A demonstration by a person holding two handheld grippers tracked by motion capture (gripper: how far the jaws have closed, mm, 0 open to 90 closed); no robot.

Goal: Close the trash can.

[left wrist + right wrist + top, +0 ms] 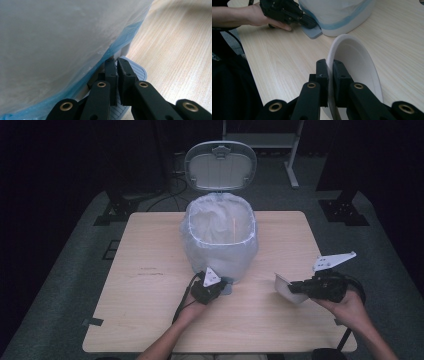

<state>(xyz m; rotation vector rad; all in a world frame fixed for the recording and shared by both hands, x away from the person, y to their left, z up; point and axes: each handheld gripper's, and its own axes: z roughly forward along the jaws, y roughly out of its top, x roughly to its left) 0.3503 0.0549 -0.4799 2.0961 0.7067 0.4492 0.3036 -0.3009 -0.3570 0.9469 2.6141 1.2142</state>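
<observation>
Two grips: right gripper [330,65] clenched on the paper plate [359,67] rim, light, bendy; left gripper [117,64] closed, pressing the bin pedal [139,70].

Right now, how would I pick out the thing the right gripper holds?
Start at the bag-lined white pedal bin mid-table, lid up. To its right, the right gripper pinches a white shallow foam bowl by its rim, tilted on edge, the only dish there.

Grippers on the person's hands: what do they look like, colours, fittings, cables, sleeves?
Both are black. The left tool and the right tool each carry a pale grey three-cornered plate on top. Up close, the flat black fingers hang on black link arms with brass-coloured pivot rings. A black cable trails from the left one. Both forearms are bare, with no sleeves.
</observation>
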